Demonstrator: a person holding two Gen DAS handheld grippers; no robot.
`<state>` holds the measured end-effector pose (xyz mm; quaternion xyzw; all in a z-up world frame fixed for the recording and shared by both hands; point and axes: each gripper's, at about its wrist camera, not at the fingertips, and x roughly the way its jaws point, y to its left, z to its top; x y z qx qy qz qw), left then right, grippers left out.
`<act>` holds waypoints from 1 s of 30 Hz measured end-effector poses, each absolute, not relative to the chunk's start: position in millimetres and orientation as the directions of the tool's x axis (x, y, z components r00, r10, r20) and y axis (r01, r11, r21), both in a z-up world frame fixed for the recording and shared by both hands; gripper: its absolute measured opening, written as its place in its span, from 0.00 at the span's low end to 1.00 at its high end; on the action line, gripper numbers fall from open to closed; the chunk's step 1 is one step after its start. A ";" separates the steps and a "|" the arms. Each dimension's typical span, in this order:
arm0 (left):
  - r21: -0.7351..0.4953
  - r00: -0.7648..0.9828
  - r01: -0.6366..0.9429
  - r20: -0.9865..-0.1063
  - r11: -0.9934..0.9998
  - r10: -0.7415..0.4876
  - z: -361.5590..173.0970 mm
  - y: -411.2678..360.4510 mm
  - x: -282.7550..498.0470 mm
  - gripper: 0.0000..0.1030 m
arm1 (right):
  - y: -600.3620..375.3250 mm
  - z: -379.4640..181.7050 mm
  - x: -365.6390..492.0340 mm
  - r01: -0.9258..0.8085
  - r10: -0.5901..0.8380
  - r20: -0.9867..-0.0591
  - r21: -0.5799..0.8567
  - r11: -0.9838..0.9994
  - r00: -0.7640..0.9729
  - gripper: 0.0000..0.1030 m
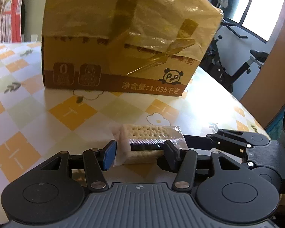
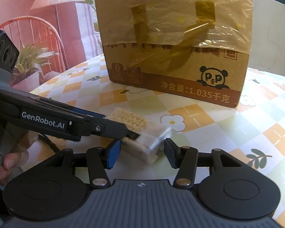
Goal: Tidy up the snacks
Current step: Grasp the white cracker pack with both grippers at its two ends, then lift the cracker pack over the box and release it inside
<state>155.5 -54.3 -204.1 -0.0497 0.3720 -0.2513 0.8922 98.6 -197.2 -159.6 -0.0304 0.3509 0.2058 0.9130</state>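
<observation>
Cracker pack [image 1: 146, 144] lies on table [image 1: 38, 114] in front of box [image 1: 127, 38]. My left tool [image 1: 138, 152] brackets it, pads touching the wrap: gripping, I judge. Right tool [image 2: 141, 152] spread wide at the pack's end, holding nothing; likely steadying before transfer to box.

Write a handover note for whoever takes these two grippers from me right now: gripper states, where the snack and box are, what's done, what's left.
Left gripper: fingers on both sides of the cracker pack, apparently gripping it just above the table.
Right gripper: open, jaws straddling the pack's sealed end, not closed on it.
Box: stands behind the pack, apart from it, plastic liner taped over its rim.
Done: pack taken up by the left gripper.
Left: probably move the pack into the box; its inside is out of view, so I cannot tell what is already stored.
</observation>
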 end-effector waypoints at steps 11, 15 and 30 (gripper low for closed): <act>-0.226 0.665 0.444 -0.566 0.867 -0.488 -151.8 -54.6 157.1 0.55 | -196.5 -118.8 102.0 -0.409 0.357 -0.591 0.049 0.911 0.724 0.51; -0.200 0.711 0.470 -0.492 0.860 -0.503 -103.2 -54.2 166.6 0.55 | -196.9 -75.3 117.1 -0.430 0.370 -0.530 0.012 0.903 0.763 0.51; -0.160 0.777 0.443 -0.422 0.882 -0.467 5.7 -80.0 268.0 0.56 | -215.7 27.8 242.0 -0.444 0.415 -0.439 0.041 0.895 0.797 0.51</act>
